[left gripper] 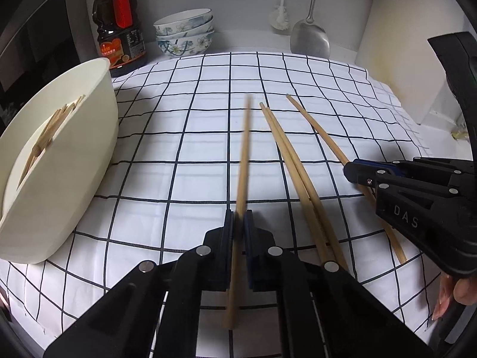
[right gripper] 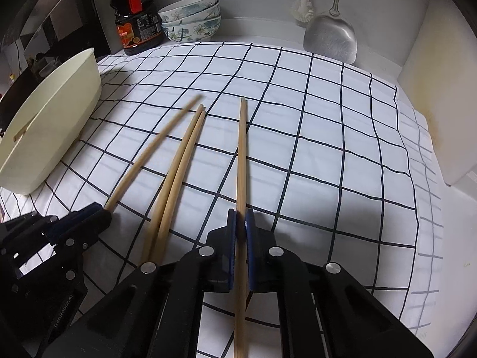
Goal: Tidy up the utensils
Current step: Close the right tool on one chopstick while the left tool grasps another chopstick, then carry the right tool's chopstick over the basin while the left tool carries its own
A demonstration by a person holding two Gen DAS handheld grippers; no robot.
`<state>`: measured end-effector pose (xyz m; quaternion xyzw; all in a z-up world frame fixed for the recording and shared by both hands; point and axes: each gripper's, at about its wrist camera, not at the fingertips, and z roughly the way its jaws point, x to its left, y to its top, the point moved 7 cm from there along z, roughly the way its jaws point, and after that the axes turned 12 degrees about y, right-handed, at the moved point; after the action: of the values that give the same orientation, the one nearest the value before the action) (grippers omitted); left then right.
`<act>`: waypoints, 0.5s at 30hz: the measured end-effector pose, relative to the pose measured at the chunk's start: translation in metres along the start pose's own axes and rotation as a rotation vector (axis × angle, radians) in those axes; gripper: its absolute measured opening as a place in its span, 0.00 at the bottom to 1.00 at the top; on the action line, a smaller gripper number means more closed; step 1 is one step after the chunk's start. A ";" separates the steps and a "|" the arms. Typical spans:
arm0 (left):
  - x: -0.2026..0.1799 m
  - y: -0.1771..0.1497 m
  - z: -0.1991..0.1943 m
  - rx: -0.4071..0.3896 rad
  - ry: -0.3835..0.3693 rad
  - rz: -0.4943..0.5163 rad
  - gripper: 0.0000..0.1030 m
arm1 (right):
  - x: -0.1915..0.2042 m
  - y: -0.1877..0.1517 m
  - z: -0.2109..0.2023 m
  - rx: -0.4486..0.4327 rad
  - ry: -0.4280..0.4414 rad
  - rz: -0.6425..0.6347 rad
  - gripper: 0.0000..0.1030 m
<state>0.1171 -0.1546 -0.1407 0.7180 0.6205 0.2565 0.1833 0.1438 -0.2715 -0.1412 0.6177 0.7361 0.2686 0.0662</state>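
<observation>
Closest to each camera, at six o'clock, a claw is clamped on one chopstick: the left gripper [left gripper: 238,217] pinches a blurred chopstick [left gripper: 243,161], and the right gripper [right gripper: 241,217] pinches another chopstick [right gripper: 241,155], both pointing toward twelve o'clock. Between them, a pair of chopsticks [left gripper: 286,155] lies touching on the checked cloth [left gripper: 193,149]. At nine o'clock in the left view, a cream tub [left gripper: 74,155] holds more chopsticks [left gripper: 50,131]. Farthest off, near twelve o'clock, stand a dark sauce bottle [left gripper: 120,26], stacked flowered bowls [left gripper: 186,34], a brush [left gripper: 280,18] and a metal spatula [left gripper: 310,38].
</observation>
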 end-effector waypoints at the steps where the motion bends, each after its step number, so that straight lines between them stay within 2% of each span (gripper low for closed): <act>1: 0.001 -0.001 0.000 0.001 -0.011 -0.009 0.07 | -0.002 0.000 0.000 -0.004 0.006 0.010 0.06; 8: 0.010 -0.004 -0.014 -0.006 -0.080 -0.048 0.07 | 0.002 0.006 -0.011 -0.051 0.032 0.038 0.06; 15: 0.042 0.008 -0.052 -0.083 -0.122 -0.094 0.07 | 0.025 0.020 -0.032 -0.128 0.086 0.034 0.06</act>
<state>0.0965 -0.1179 -0.0882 0.6941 0.6301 0.2290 0.2621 0.1414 -0.2558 -0.0988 0.6126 0.7090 0.3425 0.0690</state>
